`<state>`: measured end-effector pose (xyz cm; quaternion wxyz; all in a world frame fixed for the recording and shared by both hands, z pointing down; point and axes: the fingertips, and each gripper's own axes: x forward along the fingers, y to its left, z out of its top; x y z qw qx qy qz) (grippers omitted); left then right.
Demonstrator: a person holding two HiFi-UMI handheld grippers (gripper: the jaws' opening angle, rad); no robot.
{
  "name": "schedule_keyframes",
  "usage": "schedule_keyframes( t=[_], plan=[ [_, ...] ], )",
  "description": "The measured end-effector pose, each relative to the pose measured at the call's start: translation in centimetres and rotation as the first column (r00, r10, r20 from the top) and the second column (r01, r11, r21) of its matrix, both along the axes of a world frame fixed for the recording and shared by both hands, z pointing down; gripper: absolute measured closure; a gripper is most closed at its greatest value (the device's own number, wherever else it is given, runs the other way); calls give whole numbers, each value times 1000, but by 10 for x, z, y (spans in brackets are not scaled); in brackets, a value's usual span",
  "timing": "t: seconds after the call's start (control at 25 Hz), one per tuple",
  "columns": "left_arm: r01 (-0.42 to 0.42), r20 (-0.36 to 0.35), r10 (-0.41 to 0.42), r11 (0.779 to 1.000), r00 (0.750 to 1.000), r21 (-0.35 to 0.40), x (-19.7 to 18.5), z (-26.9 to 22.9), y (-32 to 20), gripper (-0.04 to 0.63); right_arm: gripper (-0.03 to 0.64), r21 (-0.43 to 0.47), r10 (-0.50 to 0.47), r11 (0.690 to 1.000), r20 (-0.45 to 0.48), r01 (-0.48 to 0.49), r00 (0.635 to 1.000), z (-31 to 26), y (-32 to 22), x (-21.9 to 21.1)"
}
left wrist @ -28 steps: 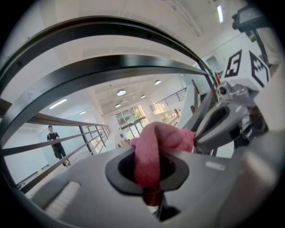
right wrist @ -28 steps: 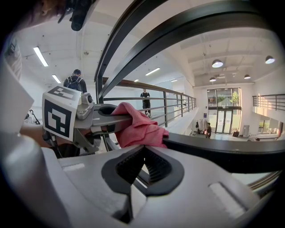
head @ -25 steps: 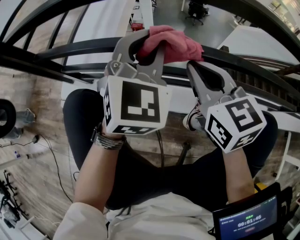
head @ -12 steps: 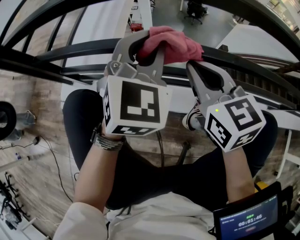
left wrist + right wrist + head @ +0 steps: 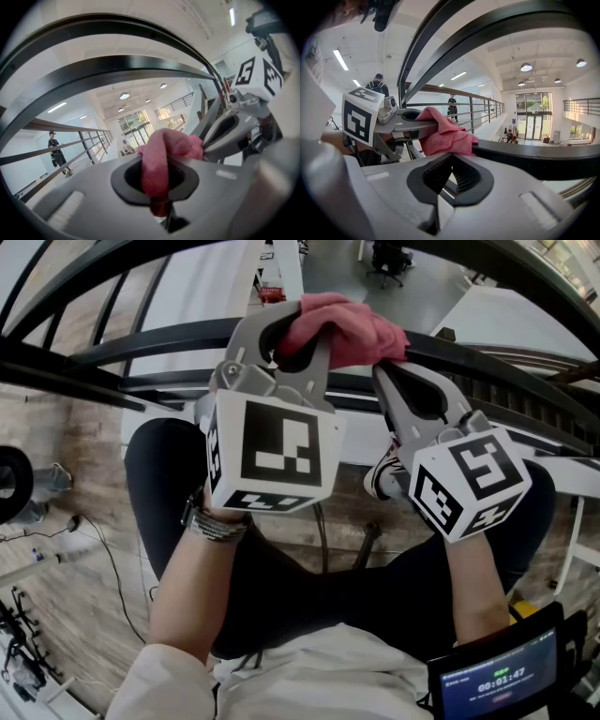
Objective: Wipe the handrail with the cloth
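Pink cloth [image 5: 349, 326] crumpled, soft folds, bunched atop dark curved handrail [image 5: 141, 337]; one fold pinched between jaws of left gripper [image 5: 292, 319], rest spilling right over rail; right gripper [image 5: 382, 371] jaws pressed together, nothing between; tips just beside cloth, at rail.

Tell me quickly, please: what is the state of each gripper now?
Left gripper: closed, holding the pink cloth.
Right gripper: closed, nothing between its jaws.
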<state>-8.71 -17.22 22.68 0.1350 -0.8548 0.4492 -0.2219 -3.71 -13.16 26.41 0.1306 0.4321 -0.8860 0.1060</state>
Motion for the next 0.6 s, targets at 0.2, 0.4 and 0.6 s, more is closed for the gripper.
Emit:
schedule_keyframes(
  t=[0.2, 0.4, 0.6],
  plan=[
    [-9, 10, 9, 1000, 1000, 6, 3, -1, 0, 566, 615, 0, 4, 1000, 1, -4, 1000, 1, 0, 2],
    [-28, 18, 28, 1000, 999, 9, 9, -3, 1, 566, 615, -2, 12, 1000, 1, -12, 1000, 2, -1, 5],
    [-35, 21, 34, 999, 999, 6, 12, -3, 1, 566, 615, -3, 14, 1000, 0, -14, 1000, 2, -1, 7]
  ],
)
